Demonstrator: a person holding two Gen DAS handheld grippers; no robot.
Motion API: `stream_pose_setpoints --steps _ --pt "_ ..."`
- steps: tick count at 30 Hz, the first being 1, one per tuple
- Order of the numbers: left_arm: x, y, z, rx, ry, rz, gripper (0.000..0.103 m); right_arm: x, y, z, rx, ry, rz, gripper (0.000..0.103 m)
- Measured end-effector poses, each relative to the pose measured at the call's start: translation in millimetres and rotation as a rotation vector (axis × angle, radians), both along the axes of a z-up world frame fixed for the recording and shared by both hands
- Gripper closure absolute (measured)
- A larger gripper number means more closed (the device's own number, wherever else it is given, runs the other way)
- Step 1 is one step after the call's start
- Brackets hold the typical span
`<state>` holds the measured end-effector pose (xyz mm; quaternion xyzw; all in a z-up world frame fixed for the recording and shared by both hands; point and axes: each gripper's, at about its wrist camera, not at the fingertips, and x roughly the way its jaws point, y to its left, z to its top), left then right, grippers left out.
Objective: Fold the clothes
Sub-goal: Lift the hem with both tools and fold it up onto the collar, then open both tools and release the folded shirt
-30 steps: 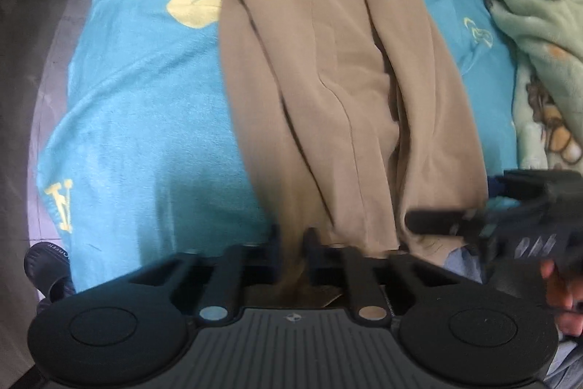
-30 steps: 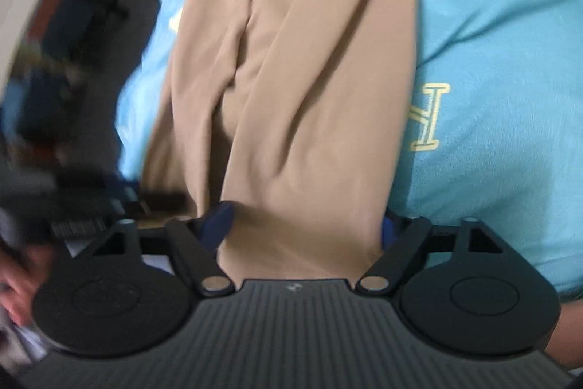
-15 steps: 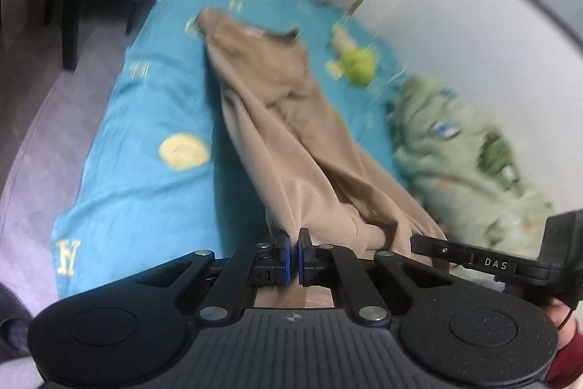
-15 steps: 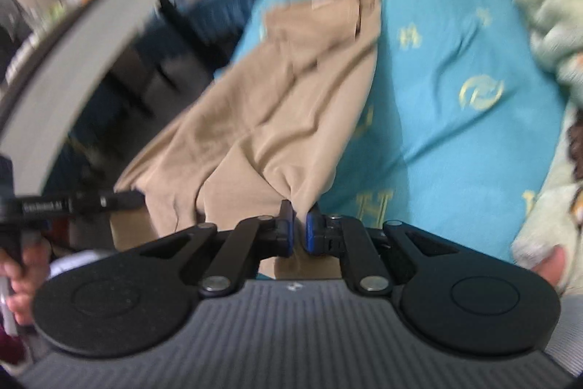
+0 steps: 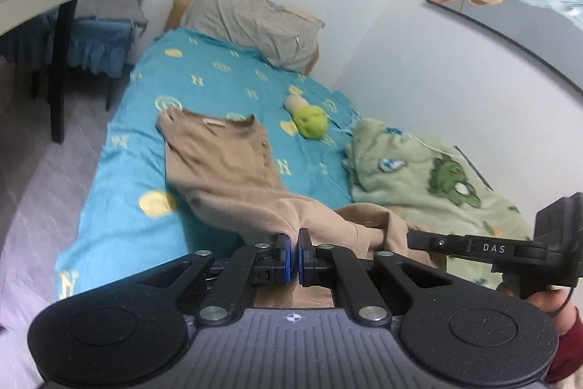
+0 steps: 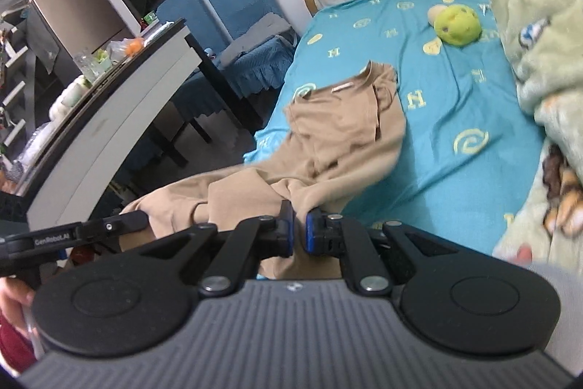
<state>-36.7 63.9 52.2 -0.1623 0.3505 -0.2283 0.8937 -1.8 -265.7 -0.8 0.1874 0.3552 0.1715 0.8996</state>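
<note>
A tan shirt (image 5: 222, 166) lies lengthwise on a teal bed sheet (image 5: 218, 79), collar end far, hem end lifted toward me. My left gripper (image 5: 294, 243) is shut on the hem's left corner. My right gripper (image 6: 299, 225) is shut on the hem's right corner; the shirt (image 6: 346, 130) stretches away from it. Each gripper shows at the side of the other's view: the right one (image 5: 473, 246) and the left one (image 6: 83, 232). The hem is held up off the bed.
A green plush ball (image 5: 311, 121) lies beyond the shirt. A green fleece blanket (image 5: 437, 177) is bunched on the bed's right side. A grey pillow (image 5: 255, 20) is at the head. A table (image 6: 109, 119) and blue chairs (image 6: 233, 10) stand left of the bed.
Both grippers closed on the shirt's hem and lifted it up and back. The cameras rose from looking down at the cloth to looking along the bed.
</note>
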Motion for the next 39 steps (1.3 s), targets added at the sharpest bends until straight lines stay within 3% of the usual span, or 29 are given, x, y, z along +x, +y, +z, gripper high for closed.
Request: stream_pose_setpoints --steps 2,10,14,20,25,31,32,33,34,35,36,37,39 --pt "25 -2 -5 0.004 -0.003 0.016 0.099 16 4 -1 -0.007 -0.006 -0.006 0.093" --pt "149 -19 -34 0.15 -0.056 0.115 0.099 129 23 -24 -0.07 -0.019 -0.053 0.093" --pt "210 -24 -75 0.215 -0.053 0.152 0.099 186 36 -56 -0.112 0.0 -0.071 0.093" --pt "286 -27 -154 0.272 0.023 0.164 0.098 251 49 -119 -0.19 0.069 -0.065 0.093" --pt "312 -38 -205 0.357 0.057 0.15 0.098 289 55 -171 -0.247 0.138 -0.049 0.091" --pt "312 -47 -208 0.421 0.027 0.132 0.092 264 54 -152 -0.224 0.092 -0.061 0.088" --pt "309 -47 -205 0.421 0.022 0.131 0.086 259 53 -149 -0.221 0.084 -0.062 0.086" --pt "305 -47 -201 0.421 0.015 0.131 0.07 255 53 -146 -0.217 0.076 -0.064 0.069" --pt "300 -48 -194 0.425 0.0 0.14 0.06 251 53 -143 -0.213 0.068 -0.066 0.042" --pt "290 -51 -185 0.436 -0.027 0.149 0.045 247 53 -140 -0.209 0.06 -0.068 0.032" --pt "280 -52 -177 0.444 -0.06 0.153 0.037 242 52 -136 -0.205 0.053 -0.07 0.021" --pt "271 -54 -169 0.453 -0.092 0.157 0.034 238 52 -133 -0.201 0.045 -0.072 0.02" --pt "251 -55 -155 0.449 -0.137 0.154 0.016 229 52 -127 -0.194 0.029 -0.076 0.02"
